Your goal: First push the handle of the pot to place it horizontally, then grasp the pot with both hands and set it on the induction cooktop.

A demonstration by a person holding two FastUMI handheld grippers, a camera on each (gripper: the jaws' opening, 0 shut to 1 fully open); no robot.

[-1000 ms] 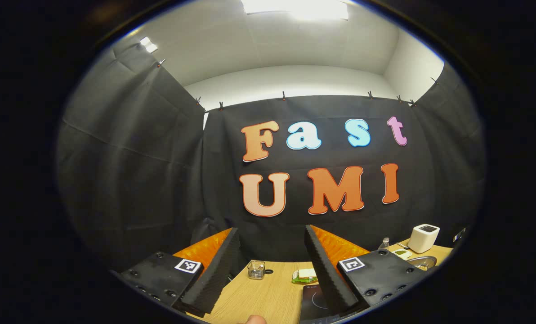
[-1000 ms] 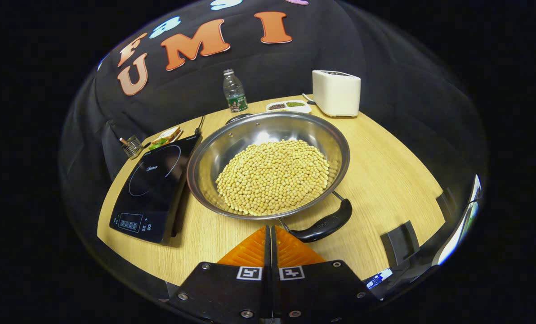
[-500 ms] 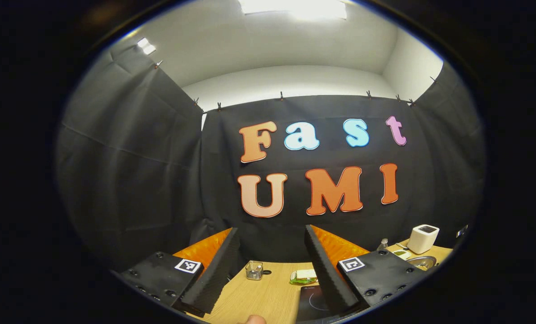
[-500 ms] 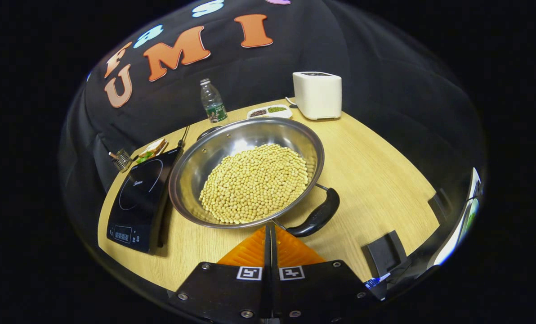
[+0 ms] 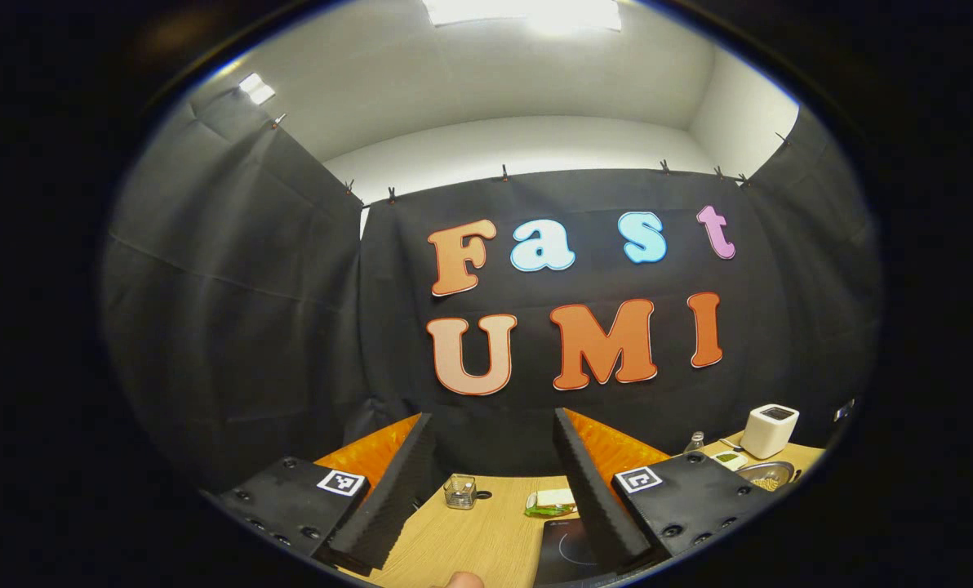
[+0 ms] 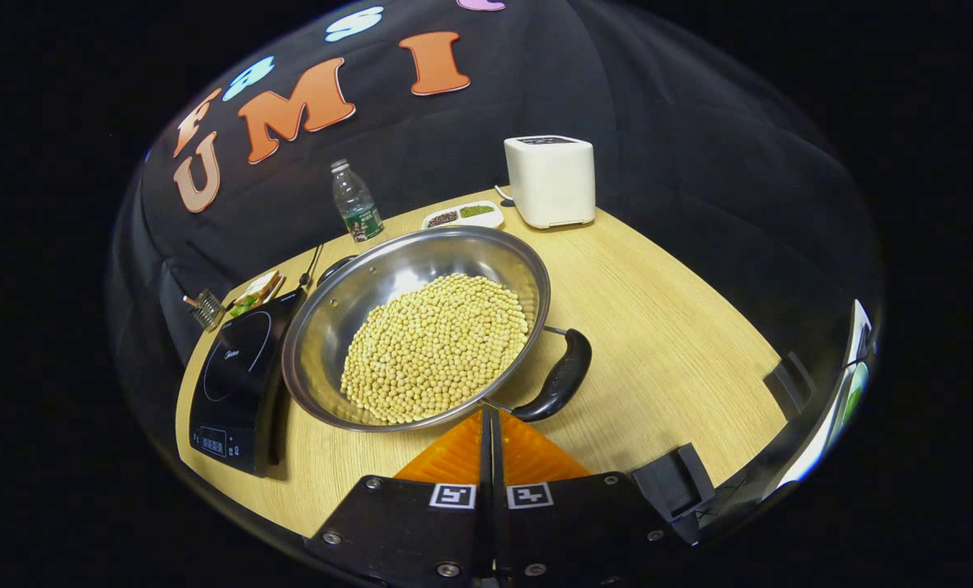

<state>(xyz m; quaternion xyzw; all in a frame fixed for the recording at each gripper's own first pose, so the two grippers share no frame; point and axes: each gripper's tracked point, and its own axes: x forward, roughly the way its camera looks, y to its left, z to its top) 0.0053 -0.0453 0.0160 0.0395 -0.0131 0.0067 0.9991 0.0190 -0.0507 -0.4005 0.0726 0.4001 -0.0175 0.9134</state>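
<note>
Black cloth walls close the booth around a light wooden tabletop. At the centre of the right gripper view we see the steel pot, full of pale soybeans, standing on the tabletop just right of the black induction cooktop, not yet on it. Its black handle lies at the pot's lower right rim, slanted, so we judge the pushing step is the one in hand.

Our right claw has its fingers pressed together with nothing between them, and the tip sits just beside the near end of the handle; a closed claw makes a firm point for pushing. We cannot tell if it touches. Our left claw is held high with fingers wide apart and nothing between them, probably waiting for the two-handed grasp.

Behind the pot, toward the upper part of the frame, stand a water bottle, a small divided dish and a white toaster. At the left edge, beyond the cooktop, are a sandwich and a small glass holder. Nothing lies on the cooktop, so the way seems free.
</note>
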